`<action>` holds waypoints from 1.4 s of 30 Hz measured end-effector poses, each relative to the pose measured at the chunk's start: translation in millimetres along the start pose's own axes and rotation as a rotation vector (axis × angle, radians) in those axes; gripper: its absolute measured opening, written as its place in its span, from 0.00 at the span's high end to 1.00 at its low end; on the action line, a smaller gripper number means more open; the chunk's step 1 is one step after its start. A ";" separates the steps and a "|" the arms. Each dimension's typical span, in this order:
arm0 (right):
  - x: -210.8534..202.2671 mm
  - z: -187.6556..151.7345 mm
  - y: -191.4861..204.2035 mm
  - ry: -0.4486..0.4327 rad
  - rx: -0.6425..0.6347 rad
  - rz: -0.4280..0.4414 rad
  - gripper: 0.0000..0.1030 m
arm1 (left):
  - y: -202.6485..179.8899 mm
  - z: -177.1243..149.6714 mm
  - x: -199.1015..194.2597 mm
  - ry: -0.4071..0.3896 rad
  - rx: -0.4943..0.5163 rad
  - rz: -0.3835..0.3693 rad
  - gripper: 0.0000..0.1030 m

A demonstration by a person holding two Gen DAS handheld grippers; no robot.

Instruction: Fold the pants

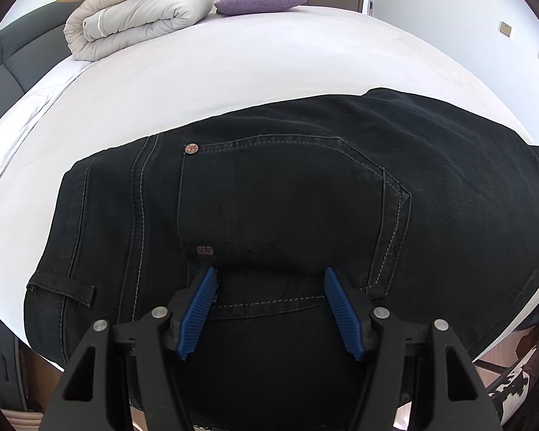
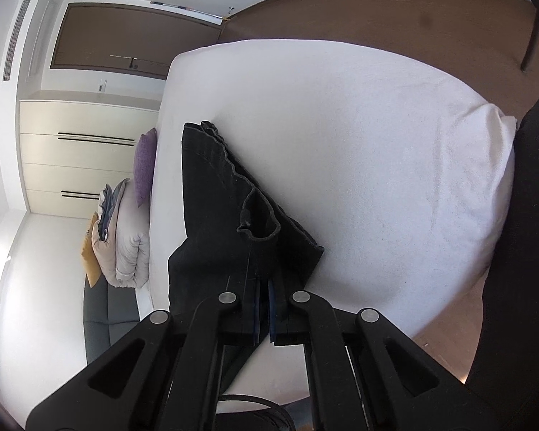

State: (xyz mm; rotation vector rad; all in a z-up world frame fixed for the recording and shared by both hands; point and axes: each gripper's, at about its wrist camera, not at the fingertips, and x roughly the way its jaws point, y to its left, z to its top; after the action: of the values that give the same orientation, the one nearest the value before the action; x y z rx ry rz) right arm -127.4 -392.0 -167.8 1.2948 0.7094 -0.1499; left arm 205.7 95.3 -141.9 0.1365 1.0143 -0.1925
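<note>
Black pants [image 1: 287,194] spread flat on the white bed [image 1: 233,72], seat side up, back pocket [image 1: 291,194] facing the left wrist camera. Left gripper [image 1: 269,309] wide open just over the waist end near the bed's near edge, blue pads [image 1: 201,309] apart, nothing held. Right gripper [image 2: 264,309] pinched tight on the pants' dark fabric [image 2: 248,215] (apparently a leg end, lifted off the sheet and draped away toward the far side). For a clean fold: pin the waist down with the left, carry the held end across low and taut, align edges before letting go. Risk of a crooked fold with slack cloth. Folded duvet [image 1: 136,18] and purple pillow [image 1: 262,1] well apart, at the far left.
</note>
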 end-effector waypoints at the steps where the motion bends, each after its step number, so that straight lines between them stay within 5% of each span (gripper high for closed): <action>1: -5.5 0.8 -2.7 -0.001 0.003 0.005 0.98 | -0.1 0.0 0.0 -0.001 0.001 0.000 0.37; 3: -16.5 2.0 -2.4 -0.014 -0.019 0.001 0.93 | 0.6 -1.3 -0.3 -0.005 0.000 -0.002 0.37; 7: -61.2 4.6 12.6 -0.172 -0.141 -0.156 0.91 | 2.8 -3.9 -0.1 -0.021 -0.008 -0.006 0.37; 11: -58.0 -8.2 63.4 -0.117 -0.297 -0.065 0.88 | 5.0 -10.2 -0.2 -0.047 -0.025 -0.003 0.36; 13: -33.9 -28.3 90.9 0.004 -0.359 0.064 0.71 | 5.5 -12.5 -0.4 -0.053 -0.032 0.000 0.36; 15: -2.7 -56.7 114.1 0.140 -0.371 0.193 0.17 | 5.8 -14.9 -0.9 -0.055 -0.032 0.000 0.36; 16: 14.2 -73.1 124.1 0.205 -0.375 0.255 0.16 | 5.7 -15.4 -1.8 -0.055 -0.032 -0.002 0.36; 20: 78.3 -125.8 136.4 0.445 -0.371 0.277 0.20 | 8.1 -17.7 -3.3 -0.058 -0.026 -0.016 0.36; 24: 127.2 -148.2 120.2 0.604 -0.242 0.255 0.50 | 11.3 -21.3 -5.7 -0.067 -0.028 -0.021 0.36; 31: 159.3 -163.1 109.3 0.678 -0.177 0.227 0.53 | 11.5 -23.4 -8.0 -0.071 -0.028 -0.020 0.36; 42: 194.5 -167.6 75.0 0.679 -0.058 0.211 0.53 | 11.9 -23.1 -8.6 -0.071 -0.027 -0.019 0.36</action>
State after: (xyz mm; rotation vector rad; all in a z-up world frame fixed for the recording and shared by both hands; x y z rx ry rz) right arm -5.5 -162.2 -230.3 1.3583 1.1292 0.5022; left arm 184.7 112.4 -146.4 0.0950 0.9474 -0.1995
